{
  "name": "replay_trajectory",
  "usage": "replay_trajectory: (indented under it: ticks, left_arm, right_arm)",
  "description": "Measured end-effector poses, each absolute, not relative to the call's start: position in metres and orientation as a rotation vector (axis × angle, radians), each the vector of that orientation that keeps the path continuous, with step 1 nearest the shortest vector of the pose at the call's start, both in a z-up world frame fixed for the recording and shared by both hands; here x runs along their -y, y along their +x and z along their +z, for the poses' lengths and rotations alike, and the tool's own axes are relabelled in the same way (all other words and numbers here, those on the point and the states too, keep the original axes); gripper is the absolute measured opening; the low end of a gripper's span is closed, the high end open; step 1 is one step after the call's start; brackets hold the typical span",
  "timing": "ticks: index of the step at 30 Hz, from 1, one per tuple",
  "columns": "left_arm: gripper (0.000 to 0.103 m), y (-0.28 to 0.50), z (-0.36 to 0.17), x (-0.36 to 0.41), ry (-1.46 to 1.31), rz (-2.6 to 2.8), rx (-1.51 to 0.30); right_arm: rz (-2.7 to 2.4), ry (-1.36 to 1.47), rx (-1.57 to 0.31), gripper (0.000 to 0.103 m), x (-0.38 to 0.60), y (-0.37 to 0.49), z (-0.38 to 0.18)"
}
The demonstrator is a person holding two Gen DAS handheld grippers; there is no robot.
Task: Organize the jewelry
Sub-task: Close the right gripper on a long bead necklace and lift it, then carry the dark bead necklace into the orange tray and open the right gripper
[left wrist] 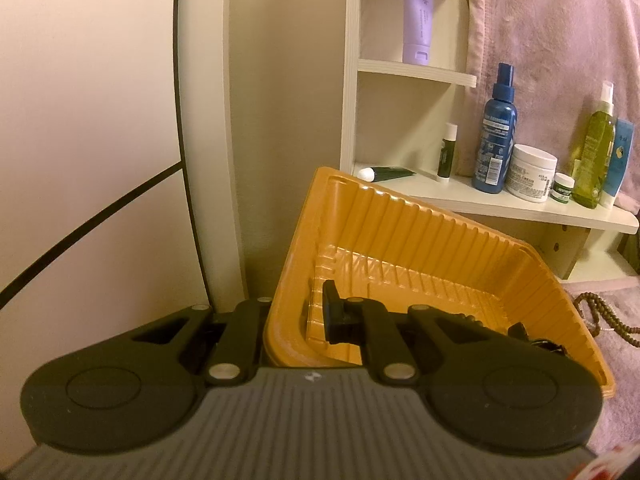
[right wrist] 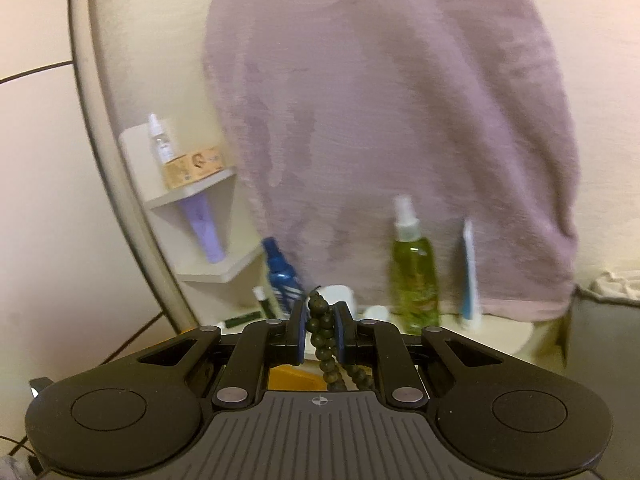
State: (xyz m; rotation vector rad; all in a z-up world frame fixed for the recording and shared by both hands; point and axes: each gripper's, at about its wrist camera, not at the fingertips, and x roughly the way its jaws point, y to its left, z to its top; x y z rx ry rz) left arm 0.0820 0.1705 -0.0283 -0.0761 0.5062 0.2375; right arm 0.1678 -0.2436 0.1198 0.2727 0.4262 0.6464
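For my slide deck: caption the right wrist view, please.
Right claw shut on a bead strand, toiletries on a shelf behind.

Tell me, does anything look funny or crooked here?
Yes. The orange tray is tipped up at an angle, pinched at its edge by the left gripper, instead of lying flat. A green tube lies sideways on the shelf.

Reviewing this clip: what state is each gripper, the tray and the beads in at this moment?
Left gripper: jaws shut on the near wall of the orange tray, which is tilted.
Right gripper: jaws shut on the dark bead strand, its ends hanging below.
Brown bead string: loose on the pink cloth, right of the tray.
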Motion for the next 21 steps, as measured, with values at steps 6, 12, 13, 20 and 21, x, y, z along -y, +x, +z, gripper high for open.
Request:
replay_trajectory:
  ticks: [6, 12, 13, 20, 21]
  left_arm:
    - [0.01, 0.082, -0.028, -0.171, -0.077, 0.232, -0.505]
    - [0.01, 0.083, -0.028, -0.172, -0.083, 0.228, -0.502]
    - [0.01, 0.083, -0.028, -0.172, -0.086, 0.227, -0.501]
    - [0.01, 0.083, -0.027, -0.173, -0.089, 0.221, -0.499]
    - [0.01, 0.083, -0.027, -0.173, -0.088, 0.219, -0.499]
  right_arm:
    - [0.745, 0.282, -0.416, 0.014, 0.205, 0.171, 0.127]
    - [0.829, 0.289, -0.437, 0.014, 0.16, 0.178, 0.12]
    - [0.837, 0.293, -0.442, 0.014, 0.154, 0.179, 0.117]
    - [0.885, 0.297, -0.523, 0.014, 0.11, 0.187, 0.09]
    - [0.888, 0.293, -0.537, 0.014, 0.104, 0.188, 0.085]
